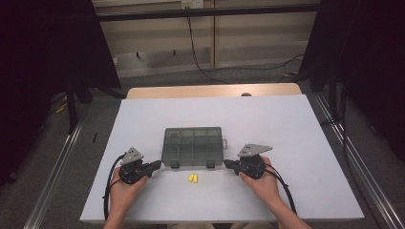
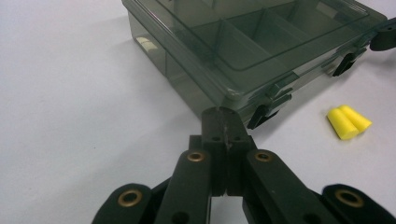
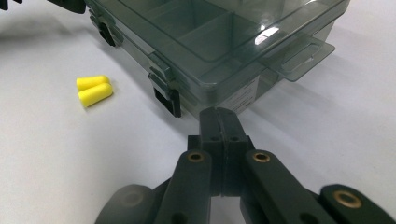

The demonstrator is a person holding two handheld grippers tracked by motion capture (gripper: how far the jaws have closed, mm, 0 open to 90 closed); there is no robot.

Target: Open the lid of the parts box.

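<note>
Nearby, two yellow earplugs [image 1: 192, 178] lie touching before the smoky compartment box [image 1: 193, 145].

White table [image 1: 296, 143] on wooden base [image 1: 215, 90]. Black curtains [image 1: 43, 43] both sides. Beige wall panels [image 1: 157, 33] behind, black cables [image 1: 200, 62] trailing over grey floor [image 1: 191, 78]. Metal rails [image 1: 52, 171] flank table.

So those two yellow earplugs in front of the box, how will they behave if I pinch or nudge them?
The yellow earplugs look like foam, so probably light and squashy. Their rounded, tapered shape suggests they may roll in a curve when nudged.
</note>
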